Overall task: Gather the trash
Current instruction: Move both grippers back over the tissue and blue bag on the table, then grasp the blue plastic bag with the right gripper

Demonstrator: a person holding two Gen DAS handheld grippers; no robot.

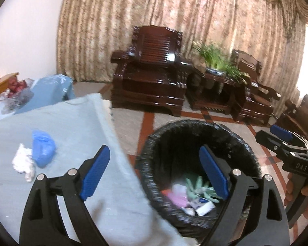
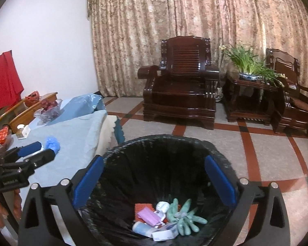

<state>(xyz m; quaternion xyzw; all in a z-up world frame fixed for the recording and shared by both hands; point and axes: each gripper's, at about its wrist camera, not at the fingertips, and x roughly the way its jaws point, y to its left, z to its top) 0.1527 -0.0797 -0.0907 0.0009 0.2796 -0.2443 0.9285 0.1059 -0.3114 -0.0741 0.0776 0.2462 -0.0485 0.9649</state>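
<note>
Both hand-held grippers spread wide and empty above lined trash bin [image 2: 154, 164].

Left hand-held gripper [image 1: 154, 176], right hand-held gripper [image 2: 154, 184]; blue wad [image 1: 43, 151], white wad [image 1: 23, 164] lying on bench [image 1: 76, 123].

Empty, wide-open right tool [image 2: 154, 181] hovers above trash bin [image 2: 121, 153].

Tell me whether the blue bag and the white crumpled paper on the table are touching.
Touching: in the left wrist view the blue bag lies against the white crumpled paper, no cloth showing between them.
</note>
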